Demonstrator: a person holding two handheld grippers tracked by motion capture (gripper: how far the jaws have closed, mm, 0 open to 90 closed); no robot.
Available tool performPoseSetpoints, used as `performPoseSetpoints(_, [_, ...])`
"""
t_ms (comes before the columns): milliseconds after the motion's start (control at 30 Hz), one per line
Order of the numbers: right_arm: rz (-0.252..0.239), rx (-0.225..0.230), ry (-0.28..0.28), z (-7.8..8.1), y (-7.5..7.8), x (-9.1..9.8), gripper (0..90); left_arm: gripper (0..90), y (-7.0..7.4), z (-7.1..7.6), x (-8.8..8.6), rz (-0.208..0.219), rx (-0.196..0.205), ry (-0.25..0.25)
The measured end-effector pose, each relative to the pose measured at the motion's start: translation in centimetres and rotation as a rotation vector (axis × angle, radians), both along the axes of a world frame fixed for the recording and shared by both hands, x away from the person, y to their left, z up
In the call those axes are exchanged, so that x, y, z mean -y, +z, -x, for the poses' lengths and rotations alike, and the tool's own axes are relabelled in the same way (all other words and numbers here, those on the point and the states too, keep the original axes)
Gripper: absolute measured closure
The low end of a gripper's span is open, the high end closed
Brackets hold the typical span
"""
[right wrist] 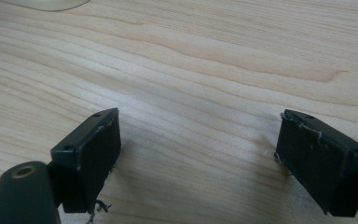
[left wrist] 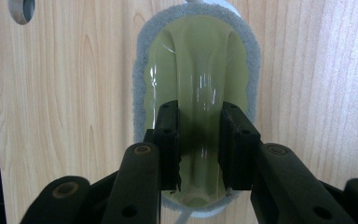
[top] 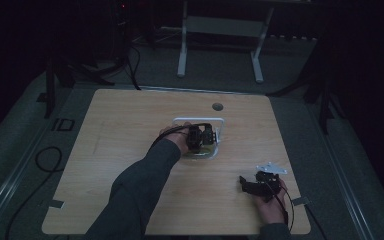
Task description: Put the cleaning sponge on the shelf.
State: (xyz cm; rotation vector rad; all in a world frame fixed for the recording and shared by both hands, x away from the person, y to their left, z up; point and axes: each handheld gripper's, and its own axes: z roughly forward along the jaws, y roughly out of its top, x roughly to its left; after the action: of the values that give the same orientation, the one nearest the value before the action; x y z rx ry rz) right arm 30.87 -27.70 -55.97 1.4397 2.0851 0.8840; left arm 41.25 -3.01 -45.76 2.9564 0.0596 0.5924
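Observation:
A scrubber lies flat on the wooden table; it has an olive-green glossy top with a raised ridge down its middle and a grey scouring rim. My left gripper points down at it, both jaws pressed against the sides of that ridge. In the high view the left gripper sits at the table's centre over the scrubber, inside a white frame. My right gripper rests near the front right of the table, pointing left. Its jaws stand wide apart over bare wood.
A round cable hole lies in the table behind the white frame and shows in the left gripper view. A pale curved edge shows at the top left of the right gripper view. Dark floor, stands and cables surround the table.

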Motion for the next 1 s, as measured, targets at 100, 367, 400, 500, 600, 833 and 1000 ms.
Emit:
performPoseSetpoints(100, [0.0, 0.001, 0.0, 0.01, -0.01, 0.0, 13.5, 70.8, -0.04, -0.13, -0.04, 0.004, 0.003, -0.004])
performPoseSetpoints(367, [0.0, 0.001, 0.0, 0.0, -0.01, 0.0, 13.5, 70.6, -0.16, -0.24, -0.04, -0.002, 0.025, -0.004])
performPoseSetpoints(400, [0.0, 0.001, 0.0, 0.01, -0.01, 0.0, 13.5, 70.6, -0.17, -0.24, -0.02, -0.004, 0.027, -0.003])
performPoseSetpoints(500, [0.0, 0.001, 0.001, 0.01, -0.01, 0.01, 13.5, 70.5, -0.23, -0.26, 0.0, -0.004, 0.034, -0.001])
performPoseSetpoints(600, [-0.001, 0.001, 0.0, 0.01, -0.01, 0.0, 13.5, 70.5, -0.26, -0.28, -0.02, -0.004, 0.047, -0.002])
performPoseSetpoints(833, [-0.001, 0.0, 0.0, 0.01, 0.0, 0.0, 13.5, 70.2, -0.27, -0.34, -0.07, -0.001, 0.055, 0.007])
performPoseSetpoints(1000, [-0.001, 0.0, 0.0, 0.01, 0.0, 0.0, 13.5, 67.8, -0.06, -0.38, -0.3, 0.007, 0.058, 0.021])
